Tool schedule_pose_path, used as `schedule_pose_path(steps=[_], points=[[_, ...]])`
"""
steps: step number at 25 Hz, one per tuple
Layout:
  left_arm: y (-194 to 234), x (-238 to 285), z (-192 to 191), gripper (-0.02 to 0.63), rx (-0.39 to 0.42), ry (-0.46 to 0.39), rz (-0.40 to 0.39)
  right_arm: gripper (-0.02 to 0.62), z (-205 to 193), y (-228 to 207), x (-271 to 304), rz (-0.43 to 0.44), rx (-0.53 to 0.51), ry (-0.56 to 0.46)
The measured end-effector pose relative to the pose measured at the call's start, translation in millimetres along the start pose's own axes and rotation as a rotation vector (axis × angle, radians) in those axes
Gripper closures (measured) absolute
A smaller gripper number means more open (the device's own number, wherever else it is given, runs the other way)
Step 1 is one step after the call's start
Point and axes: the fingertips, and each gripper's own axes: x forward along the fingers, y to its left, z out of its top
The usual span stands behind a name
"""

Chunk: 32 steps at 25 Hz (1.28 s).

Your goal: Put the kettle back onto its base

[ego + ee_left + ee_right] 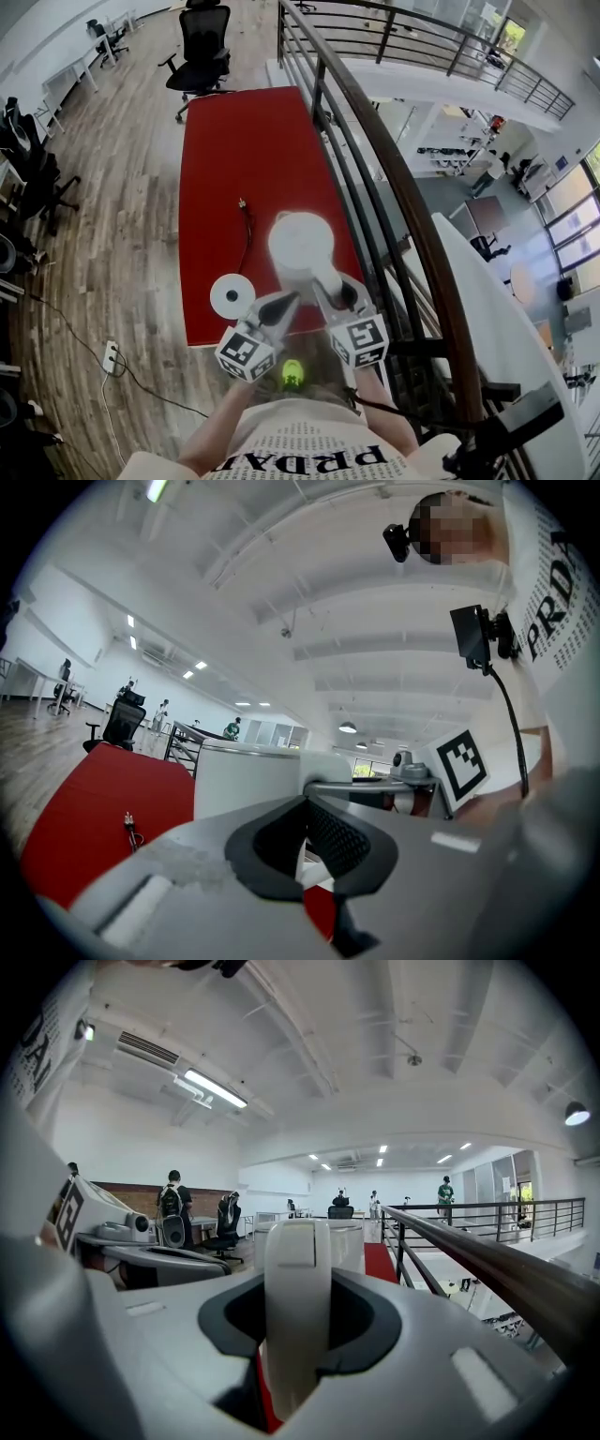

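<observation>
So far the right hand-held gripper (298, 1321) clamps the handle (297, 1269) of the kettle (300, 246); the left hand-held gripper (302, 829) is pinched together, empty. Placing remains: the base (232, 295) sits bare on the red counter (225, 159), lower left of the kettle.

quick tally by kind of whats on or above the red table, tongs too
kettle: 1
kettle base: 1
power cord: 1
tongs: 2 (left tongs, right tongs)
total: 5
</observation>
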Motion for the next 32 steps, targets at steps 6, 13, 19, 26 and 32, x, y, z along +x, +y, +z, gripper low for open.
schedule_pose_path(steps=[6, 13, 19, 26, 32], points=[[14.8, -23.7, 5.6, 0.615, -0.011, -0.010, 0.030, 0.472, 8.0, 28.9, 16.9, 0.037, -0.012, 0.006], [56.0, -62.8, 14.6, 0.615, 0.006, -0.006, 0.113, 0.472, 13.3, 63.5, 42.8, 0.081, -0.019, 0.011], [107.0, -117.2, 13.2, 0.615, 0.017, 0.007, 0.251, 0.472, 13.3, 96.0, 63.5, 0.127, -0.020, 0.010], [150.3, -161.9, 14.0, 0.615, 0.009, 0.007, 0.350, 0.472, 4.6, 127.6, 88.7, 0.183, -0.013, 0.028], [165.4, -186.4, 2.6, 0.615, -0.012, 0.012, 0.363, 0.472, -11.4, 153.3, 106.2, 0.208, -0.013, 0.039]])
